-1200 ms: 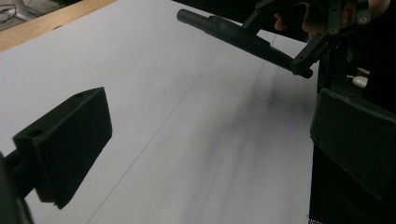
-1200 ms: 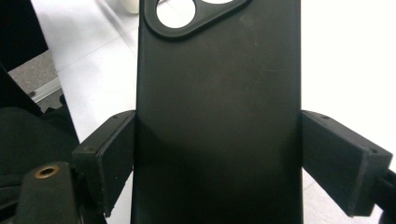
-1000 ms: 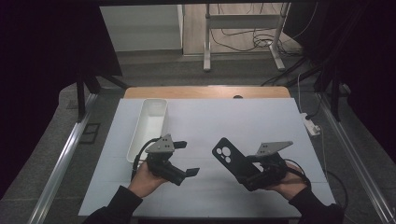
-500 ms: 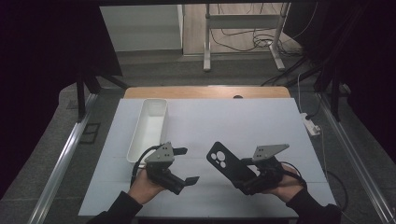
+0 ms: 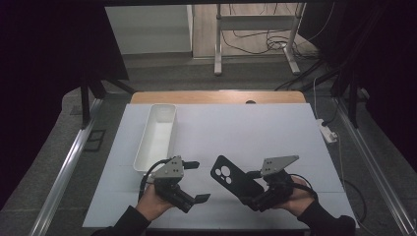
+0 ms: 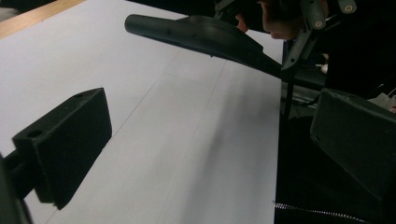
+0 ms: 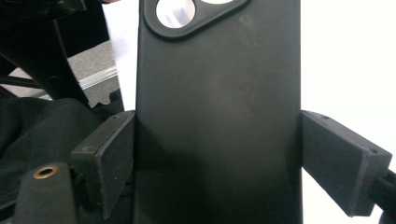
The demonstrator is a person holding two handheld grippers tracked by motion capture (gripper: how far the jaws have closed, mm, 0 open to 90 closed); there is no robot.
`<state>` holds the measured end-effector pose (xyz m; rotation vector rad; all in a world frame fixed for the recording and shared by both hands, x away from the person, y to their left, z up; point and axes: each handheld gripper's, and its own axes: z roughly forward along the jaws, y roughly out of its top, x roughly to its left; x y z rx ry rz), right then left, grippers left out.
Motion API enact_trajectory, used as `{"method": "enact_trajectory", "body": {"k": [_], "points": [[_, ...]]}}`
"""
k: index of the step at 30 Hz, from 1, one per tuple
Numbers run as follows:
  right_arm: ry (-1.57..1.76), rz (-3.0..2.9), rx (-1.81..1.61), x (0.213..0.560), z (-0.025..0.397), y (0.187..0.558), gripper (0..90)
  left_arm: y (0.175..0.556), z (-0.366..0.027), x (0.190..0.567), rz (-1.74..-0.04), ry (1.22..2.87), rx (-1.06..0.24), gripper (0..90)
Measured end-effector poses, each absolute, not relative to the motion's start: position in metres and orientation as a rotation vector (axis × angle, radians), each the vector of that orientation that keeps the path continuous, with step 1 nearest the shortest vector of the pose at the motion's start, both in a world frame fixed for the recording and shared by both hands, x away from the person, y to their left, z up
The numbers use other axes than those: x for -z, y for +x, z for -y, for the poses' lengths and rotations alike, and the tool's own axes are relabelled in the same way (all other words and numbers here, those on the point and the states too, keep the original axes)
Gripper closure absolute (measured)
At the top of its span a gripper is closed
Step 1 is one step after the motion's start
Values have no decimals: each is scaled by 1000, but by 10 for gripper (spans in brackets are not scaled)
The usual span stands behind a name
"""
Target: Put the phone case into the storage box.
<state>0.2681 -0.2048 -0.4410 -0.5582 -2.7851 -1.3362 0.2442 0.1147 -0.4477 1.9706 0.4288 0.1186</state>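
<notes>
- We've got the black phone case (image 5: 235, 182) lifted off the white worktop (image 5: 255, 132) near its front edge, camera cutout pointing away from us and tilted up.
- Right tongs (image 5: 253, 201) are clamped on the case's two long sides; in the right gripper view both pads press flat against its edges (image 7: 219, 116).
- Left tongs (image 5: 194, 182) are spread wide with nothing between them, just beside the case (image 6: 205, 35) but not touching it.
- Progress-wise we'd say pickup is done, drop-off isn't: the white tray (image 5: 156, 140) at the left looks empty, and that's probably where it goes.
</notes>
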Motion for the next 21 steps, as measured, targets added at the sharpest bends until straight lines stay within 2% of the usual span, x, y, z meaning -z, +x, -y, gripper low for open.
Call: {"method": "enact_trajectory", "body": {"k": [21], "points": [[-398,2721,1383,440,192,260,145,245,-106,449,-366,1942,-61,0]]}}
